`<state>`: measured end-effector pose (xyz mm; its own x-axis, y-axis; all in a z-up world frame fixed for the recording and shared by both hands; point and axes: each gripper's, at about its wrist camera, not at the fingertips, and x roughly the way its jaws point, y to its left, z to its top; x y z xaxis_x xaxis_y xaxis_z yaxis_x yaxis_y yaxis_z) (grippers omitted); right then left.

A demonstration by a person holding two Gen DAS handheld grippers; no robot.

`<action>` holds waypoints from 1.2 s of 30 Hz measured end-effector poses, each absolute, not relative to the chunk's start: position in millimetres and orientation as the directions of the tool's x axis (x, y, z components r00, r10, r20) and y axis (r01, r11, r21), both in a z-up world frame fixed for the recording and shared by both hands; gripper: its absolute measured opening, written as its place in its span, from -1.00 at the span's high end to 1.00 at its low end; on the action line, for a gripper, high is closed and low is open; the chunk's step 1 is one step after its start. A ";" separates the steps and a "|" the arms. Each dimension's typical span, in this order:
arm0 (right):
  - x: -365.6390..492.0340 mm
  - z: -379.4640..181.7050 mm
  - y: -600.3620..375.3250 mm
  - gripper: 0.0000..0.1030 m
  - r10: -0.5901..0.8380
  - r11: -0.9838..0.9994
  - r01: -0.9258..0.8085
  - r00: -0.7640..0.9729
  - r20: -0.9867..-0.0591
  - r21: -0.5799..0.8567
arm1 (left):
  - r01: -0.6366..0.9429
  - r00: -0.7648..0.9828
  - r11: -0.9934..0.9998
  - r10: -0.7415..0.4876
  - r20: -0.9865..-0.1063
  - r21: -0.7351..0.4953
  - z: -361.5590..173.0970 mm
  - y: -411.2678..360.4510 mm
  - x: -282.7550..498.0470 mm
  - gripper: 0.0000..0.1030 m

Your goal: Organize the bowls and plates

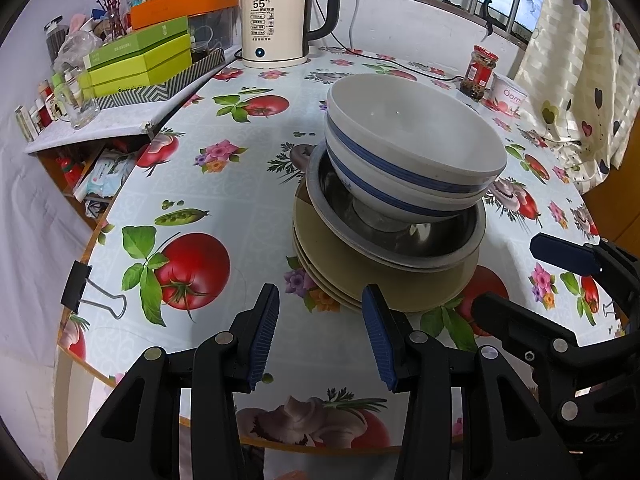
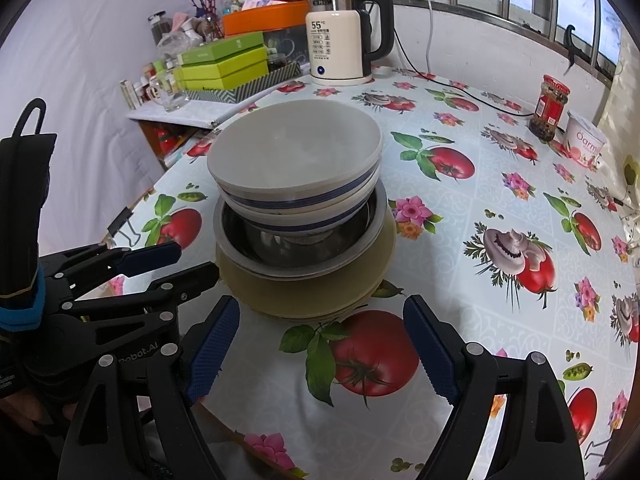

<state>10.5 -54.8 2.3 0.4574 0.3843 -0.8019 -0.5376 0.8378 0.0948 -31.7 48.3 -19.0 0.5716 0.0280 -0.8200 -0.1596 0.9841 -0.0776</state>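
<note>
Stack sits mid-frame in both views: white ceramic bowl with a blue band (image 1: 416, 136) (image 2: 294, 160) on top, nested in a second white blue-banded bowl (image 1: 400, 196) (image 2: 304, 218), both inside a steel dish with a grey rim (image 1: 400, 236) (image 2: 300, 256), all on a pile of tan round plates (image 1: 384, 280) (image 2: 316, 292). Stack looks already sorted by kind, biggest at the bottom, so the task seems near done or not begun; cannot tell which.

Key relation: the stack lies straight ahead of and above both jaw pairs in frame, apart from all pads. In the left wrist view the left gripper (image 1: 320, 336) sits bottom centre, jaws at a middling gap, nothing between them; its right pad overlaps the near edge of the tan plates in picture, contact not clear. In the right wrist view the right gripper (image 2: 322, 352) sits bottom centre, jaws wide, empty, plate edge just above the gap. The stack is round, so no long axis; the rim is the only grip line.

Left gripper appears slightly nearer the plates' edge. Each gripper shows in the other's view, at right edge (image 1: 568, 264) and left edge (image 2: 148, 260), flanking the stack.

All on the table with the tomato-print oilcloth (image 1: 208, 184) (image 2: 480, 240). White electric kettle (image 1: 276, 24) (image 2: 340, 48) at top, well apart.
</note>
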 end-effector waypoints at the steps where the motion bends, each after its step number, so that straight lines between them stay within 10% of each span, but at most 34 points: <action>1: 11.5 2.4 -56.4 -0.65 0.384 0.838 -0.537 0.457 -0.802 0.095 | -0.159 0.571 0.984 0.028 -0.820 -0.077 -18.9 48.5 -31.3 0.14; 36: 10.5 0.3 -56.6 -0.65 0.383 0.839 -0.535 0.456 -0.803 0.097 | -0.157 0.565 0.985 0.032 -0.824 -0.069 -21.1 46.2 -32.6 0.14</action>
